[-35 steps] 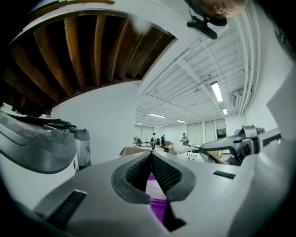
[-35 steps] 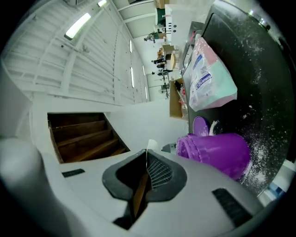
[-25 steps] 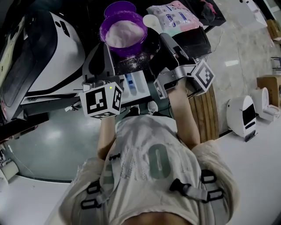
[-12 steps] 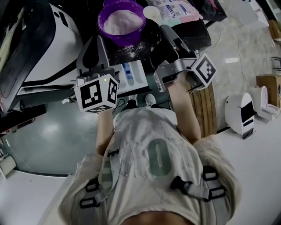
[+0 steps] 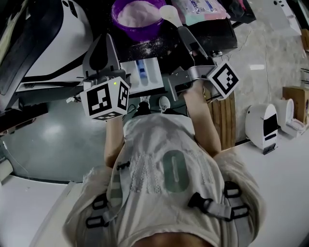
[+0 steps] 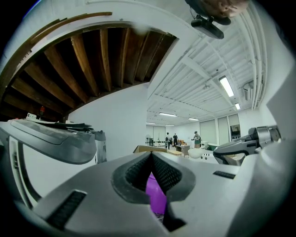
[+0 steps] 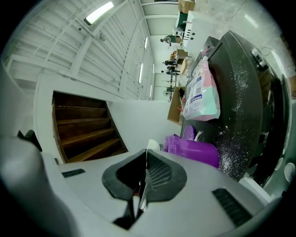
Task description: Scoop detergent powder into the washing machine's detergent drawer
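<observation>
In the head view a purple bowl (image 5: pixel 137 13) of white powder stands on the dark washing machine top (image 5: pixel 150 47). The detergent drawer (image 5: pixel 143 75) is pulled out below it, showing white and blue compartments. My right gripper (image 5: pixel 182 32) is shut on the handle of a white scoop (image 5: pixel 169 13), whose head lies by the bowl's right rim. In the right gripper view the scoop (image 7: pixel 152 144) pokes past the shut jaws, the bowl (image 7: pixel 192 151) just beyond. My left gripper (image 5: pixel 102 39) is shut and holds nothing, left of the drawer; in the left gripper view a strip of the bowl (image 6: pixel 155 192) shows beyond the jaws.
White powder is spilled over the machine top. A detergent bag (image 5: pixel 200 8) lies behind the bowl; it also shows in the right gripper view (image 7: pixel 201 95). A large white appliance (image 5: pixel 53 43) stands at left, a wooden bench (image 5: pixel 223 116) and a small white device (image 5: pixel 262 127) at right.
The head view has tilted, so the bowl and drawer sit higher in the picture. More of the drawer shows beside my left gripper. The scoop stays by the bowl's right rim.
</observation>
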Motion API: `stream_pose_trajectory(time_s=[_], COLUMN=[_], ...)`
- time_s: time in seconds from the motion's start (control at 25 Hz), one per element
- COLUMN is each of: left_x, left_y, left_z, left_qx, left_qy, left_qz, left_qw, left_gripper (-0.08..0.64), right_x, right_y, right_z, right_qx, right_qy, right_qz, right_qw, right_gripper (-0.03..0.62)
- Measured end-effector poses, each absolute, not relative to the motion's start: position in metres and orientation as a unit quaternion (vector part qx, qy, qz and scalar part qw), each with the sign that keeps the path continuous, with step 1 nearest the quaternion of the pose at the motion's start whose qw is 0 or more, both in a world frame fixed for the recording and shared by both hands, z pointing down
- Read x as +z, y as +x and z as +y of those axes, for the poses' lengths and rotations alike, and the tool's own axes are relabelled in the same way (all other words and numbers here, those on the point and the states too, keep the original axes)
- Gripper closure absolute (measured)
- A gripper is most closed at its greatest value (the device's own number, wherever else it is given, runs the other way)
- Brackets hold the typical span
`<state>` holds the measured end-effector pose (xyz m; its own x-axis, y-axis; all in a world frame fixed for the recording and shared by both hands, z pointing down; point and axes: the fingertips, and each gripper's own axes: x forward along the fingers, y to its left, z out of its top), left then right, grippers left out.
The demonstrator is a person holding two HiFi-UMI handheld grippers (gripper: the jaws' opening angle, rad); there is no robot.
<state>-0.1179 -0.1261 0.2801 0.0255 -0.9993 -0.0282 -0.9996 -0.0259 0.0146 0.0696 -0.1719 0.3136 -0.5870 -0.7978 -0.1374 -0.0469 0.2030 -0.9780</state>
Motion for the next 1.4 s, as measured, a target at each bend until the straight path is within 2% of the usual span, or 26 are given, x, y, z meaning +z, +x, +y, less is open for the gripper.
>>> stream_pose_trajectory(time_s=[0.68,1.12,1.4], left_x=[0.308,0.331,0.351], left_y=[-0.143,-0.162,-0.175], left_z=[-0.08,-0.043,-0.025], left_qx=[0.003,0.015,0.008], left_qy=[-0.658,-0.619,-0.595], left_qz=[0.753,0.785,0.802], left_qw=[-0.012,-0.036,-0.048], left_gripper=[0.54,0.54,0.54], right_x=[0.354,0.389,0.422], right_y=[0.047,0.0,-0.025], right_z=[-0.123,-0.095,-0.083], right_qx=[-0.594,-0.614,-0.573], right_qy=[-0.23,-0.175,-0.177], right_qz=[0.727,0.753,0.798], right_qw=[0.257,0.157,0.067], right_gripper=[0.583,0.583,0.582])
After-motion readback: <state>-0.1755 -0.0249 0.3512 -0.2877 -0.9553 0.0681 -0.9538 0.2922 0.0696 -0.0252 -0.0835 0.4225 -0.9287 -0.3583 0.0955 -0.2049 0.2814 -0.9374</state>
